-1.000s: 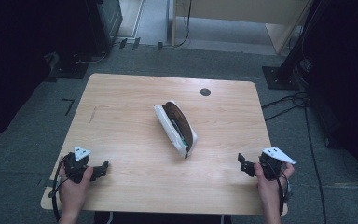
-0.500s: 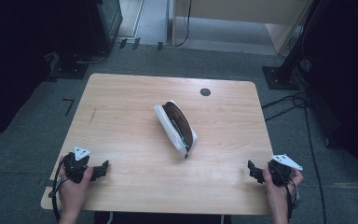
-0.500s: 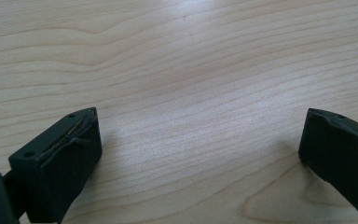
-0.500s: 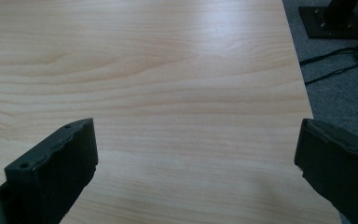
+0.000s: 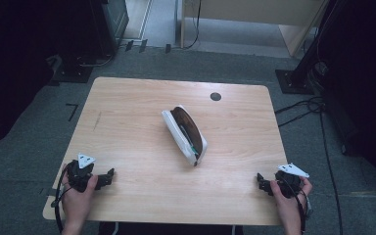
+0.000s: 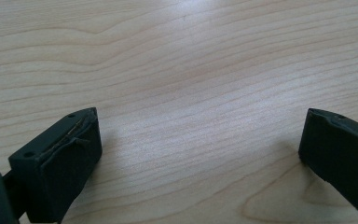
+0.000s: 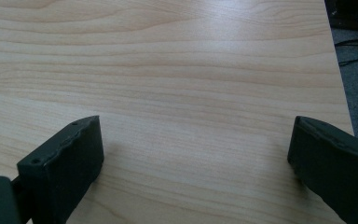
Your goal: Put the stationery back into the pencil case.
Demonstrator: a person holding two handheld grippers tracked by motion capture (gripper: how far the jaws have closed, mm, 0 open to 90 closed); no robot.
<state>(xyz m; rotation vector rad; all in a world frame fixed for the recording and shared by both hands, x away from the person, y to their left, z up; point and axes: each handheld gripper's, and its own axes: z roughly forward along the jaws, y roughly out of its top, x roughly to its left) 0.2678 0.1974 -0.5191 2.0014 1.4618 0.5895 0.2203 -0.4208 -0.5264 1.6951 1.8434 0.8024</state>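
Pencil case (image 5: 185,135): lay near the middle of the table (image 5: 127,107), on its side and slantwise, white shell with a brown inside showing through the open mouth; a dark pen-like item seemed to sit inside, too small to tell for sure.
Left gripper (image 5: 108,175): rested at the near left corner of the table, held in the left hand (image 5: 78,193); released, jaws spread wide in the left gripper view (image 6: 196,144) with only bare wood between them.
Right gripper (image 5: 260,180): rested by the near right edge, held in the right hand (image 5: 289,196); likewise released, jaws wide apart in the right gripper view (image 7: 193,149), nothing gripped.
Distance to the case: well apart on both sides, neither gripper touching it.
Step in hand: judged as a rest or ready stance, no reach toward the case under way.
Next move: would probably call for bringing one gripper inward to steady the white shell, then the other to the open mouth or to whatever lay inside; approach along the slant of the case seemed wise, to keep it from sliding.
Count: one pencil case, two grippers, two hands, one table, one dark round cable hole (image 5: 215,96) near the far edge.
Contents of the case: number not countable from here.
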